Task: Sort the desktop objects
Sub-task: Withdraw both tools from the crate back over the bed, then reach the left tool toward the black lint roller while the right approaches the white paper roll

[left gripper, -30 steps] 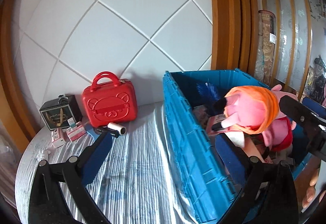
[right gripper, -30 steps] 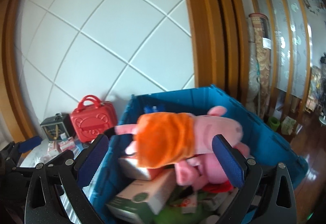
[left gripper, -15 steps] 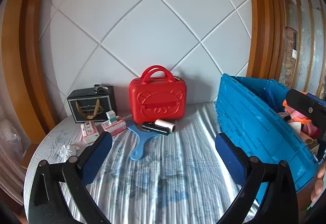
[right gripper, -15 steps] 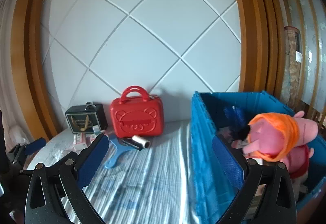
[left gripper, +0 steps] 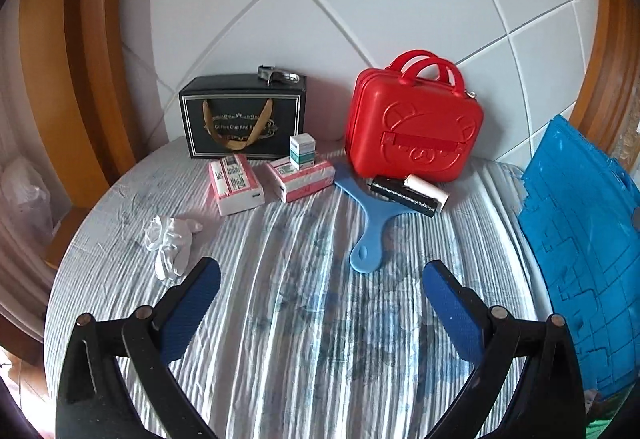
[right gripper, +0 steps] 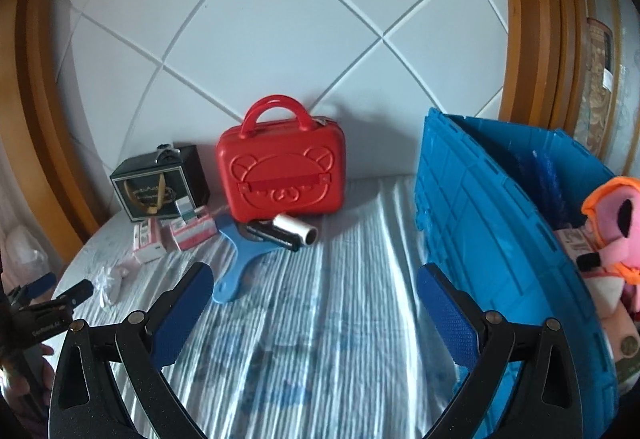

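Note:
A red bear-face case (left gripper: 414,129) (right gripper: 282,177) stands by the wall on the cloth-covered table (left gripper: 304,339). In front of it lie a blue paddle (left gripper: 372,227) (right gripper: 240,261), a black tube (left gripper: 404,197) and a white roll (left gripper: 426,191) (right gripper: 296,229). Left of these are two pink boxes (left gripper: 236,185) (left gripper: 302,177), a small green-white box (left gripper: 303,151), a black gift box (left gripper: 244,117) (right gripper: 160,183) and a crumpled white tissue (left gripper: 172,243). The blue crate (right gripper: 504,239) (left gripper: 588,279) holds a pink plush (right gripper: 612,223). My left gripper (left gripper: 320,291) and right gripper (right gripper: 314,299) both hang open over bare cloth.
A white tiled wall with wooden trim (left gripper: 88,51) backs the round table. The table's edge curves away at the left (left gripper: 68,259). In the right wrist view the left gripper's tips (right gripper: 60,293) and a hand show at the far left.
Both grippers have swung left, away from the crate and the plush, and now face the objects along the wall. Both stayed open.

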Demonstrator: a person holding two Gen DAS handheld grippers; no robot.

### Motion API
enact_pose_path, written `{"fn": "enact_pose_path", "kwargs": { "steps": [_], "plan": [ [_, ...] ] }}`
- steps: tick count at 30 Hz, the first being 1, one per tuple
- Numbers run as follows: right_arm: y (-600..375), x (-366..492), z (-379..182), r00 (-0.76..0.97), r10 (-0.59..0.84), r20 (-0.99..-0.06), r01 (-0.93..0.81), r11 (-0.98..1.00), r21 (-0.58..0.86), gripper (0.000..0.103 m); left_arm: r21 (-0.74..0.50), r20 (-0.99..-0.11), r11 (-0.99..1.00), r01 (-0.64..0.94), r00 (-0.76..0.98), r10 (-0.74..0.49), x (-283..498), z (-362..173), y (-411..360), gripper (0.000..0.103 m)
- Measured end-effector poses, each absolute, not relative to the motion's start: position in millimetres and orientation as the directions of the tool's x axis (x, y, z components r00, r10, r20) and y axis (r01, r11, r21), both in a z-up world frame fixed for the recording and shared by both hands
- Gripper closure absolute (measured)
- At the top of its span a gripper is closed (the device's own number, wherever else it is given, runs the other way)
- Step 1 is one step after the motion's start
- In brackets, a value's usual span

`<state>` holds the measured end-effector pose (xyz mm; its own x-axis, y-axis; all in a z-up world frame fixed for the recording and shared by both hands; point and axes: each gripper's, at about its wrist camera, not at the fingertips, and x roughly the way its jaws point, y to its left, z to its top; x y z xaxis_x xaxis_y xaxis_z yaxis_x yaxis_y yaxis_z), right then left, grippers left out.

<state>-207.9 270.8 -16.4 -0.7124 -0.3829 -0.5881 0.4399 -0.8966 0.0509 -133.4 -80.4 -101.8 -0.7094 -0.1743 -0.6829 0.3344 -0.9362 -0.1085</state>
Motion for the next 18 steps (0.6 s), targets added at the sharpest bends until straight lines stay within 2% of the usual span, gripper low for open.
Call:
{"fn": "enact_pose_path", "kwargs": {
  "steps": [10,18],
  "plan": [
    [224,-339,-94,-0.624,-0.350,-0.699,0.452,-0.891,0.044,0.000,-0.087,-0.768,-0.943,0.320,-0.625,-0.141,-270,-173,-71,0.003],
    [172,-461,-201,-0.563,-0.262,-0.784,0.436,-0.900,-0.013,0.000,-0.009,-0.816,-0.952,0.306,-0.552,-0.170,-371,-245,-70,0.003]
  ]
}}
